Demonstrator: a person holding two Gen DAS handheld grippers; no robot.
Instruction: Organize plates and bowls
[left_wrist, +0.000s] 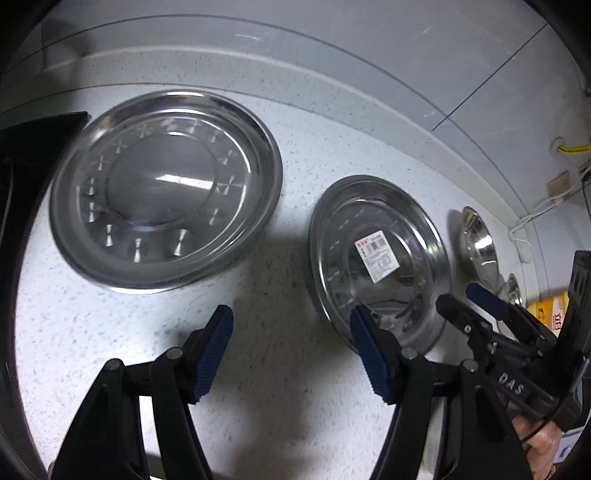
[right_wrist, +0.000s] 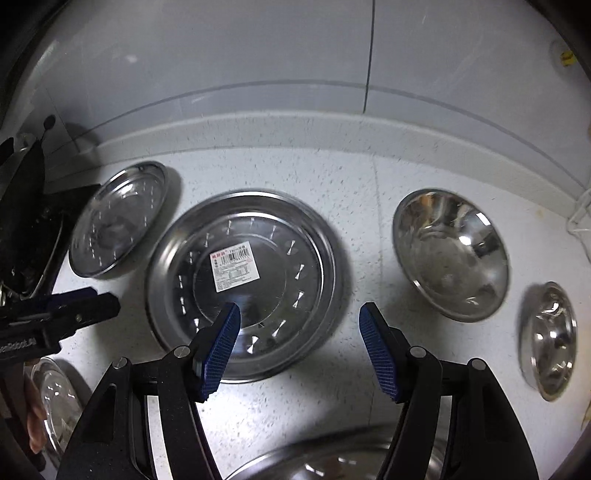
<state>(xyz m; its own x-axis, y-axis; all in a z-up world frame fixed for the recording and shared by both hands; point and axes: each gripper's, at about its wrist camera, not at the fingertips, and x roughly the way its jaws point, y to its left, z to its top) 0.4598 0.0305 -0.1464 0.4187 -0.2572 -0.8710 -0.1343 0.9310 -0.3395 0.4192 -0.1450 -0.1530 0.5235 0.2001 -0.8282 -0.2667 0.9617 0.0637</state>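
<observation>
The left gripper (left_wrist: 291, 332) is tipped steeply down over the speckled white counter (left_wrist: 110, 332), its blue-padded jaws spread wide with nothing between them; only bare counter shows in the gap, and its right pad overlaps the near rim of the labelled plate (left_wrist: 376, 258) in the view, though whether it touches cannot be told. The right gripper (right_wrist: 299, 326) is angled down in the same way, jaws apart and empty; its left pad sits in front of that same labelled plate (right_wrist: 243, 284), the right pad over bare counter beside it. Each gripper shows at the edge of the other's view; a few fingers of the person's hand (left_wrist: 535, 439) curl round the right one's handle.

On the counter, a larger plain plate (left_wrist: 166, 192) lies near the back ledge, left of the labelled plate and apart from it; to the right stand a steel bowl (right_wrist: 450, 254) and, further right, a smaller bowl (right_wrist: 550, 339), both well apart from the grippers. Another steel rim (right_wrist: 332, 461) shows at the bottom edge of the right wrist view, between the gripper's arms; one more steel dish (right_wrist: 55, 402) lies low at the left. A dark object (left_wrist: 33, 155) sits at the counter's left end; cables (left_wrist: 546, 206) hang by the wall at the right.
</observation>
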